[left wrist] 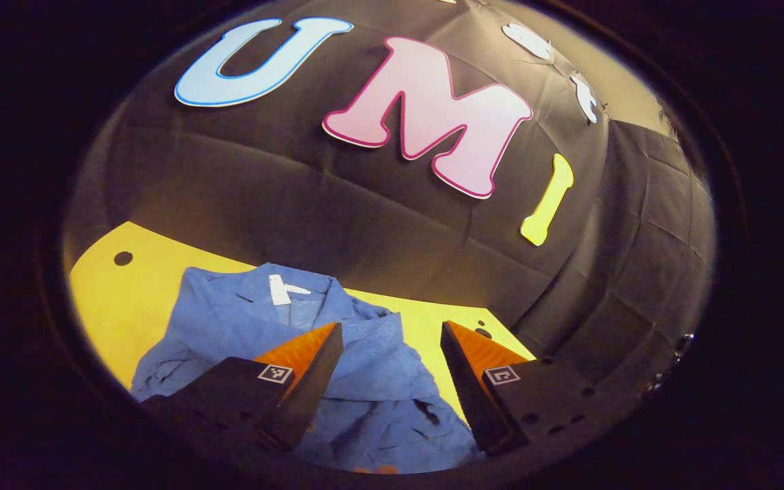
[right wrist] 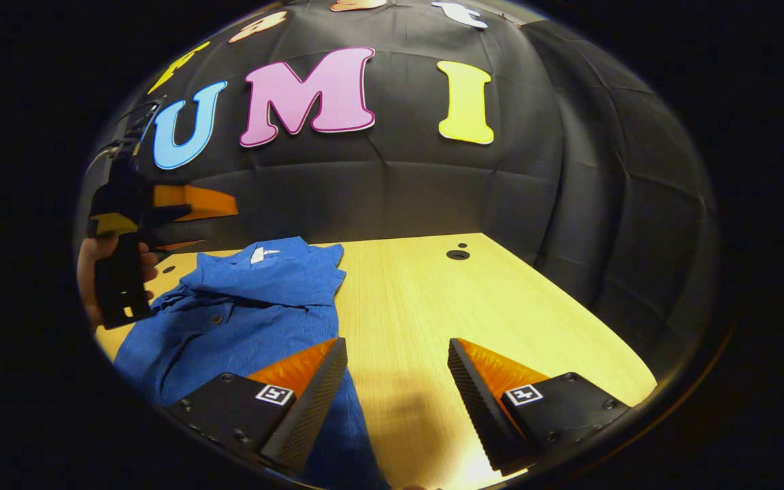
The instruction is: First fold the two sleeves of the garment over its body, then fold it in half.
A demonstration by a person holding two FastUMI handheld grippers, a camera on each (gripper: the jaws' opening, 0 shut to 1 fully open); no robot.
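Note:
A blue shirt (right wrist: 256,306) lies on the wooden table (right wrist: 474,306), collar toward the far wall, with a white neck label (right wrist: 260,254). Both sleeves look folded in over its body. In the left gripper view the shirt (left wrist: 365,367) spreads under my left gripper (left wrist: 392,337), which hangs open above it with nothing between its fingers. My right gripper (right wrist: 397,350) is open too, above the shirt's right edge and bare table. The left gripper (right wrist: 184,221), held by a hand (right wrist: 89,265), also appears at the left of the right gripper view, raised over the shirt.
The table's far edge meets the black cloth wall. Small dark holes (right wrist: 458,254) sit near the table's far right corner, and another hole (left wrist: 122,258) near its far left. Bare wood stretches to the right of the shirt.

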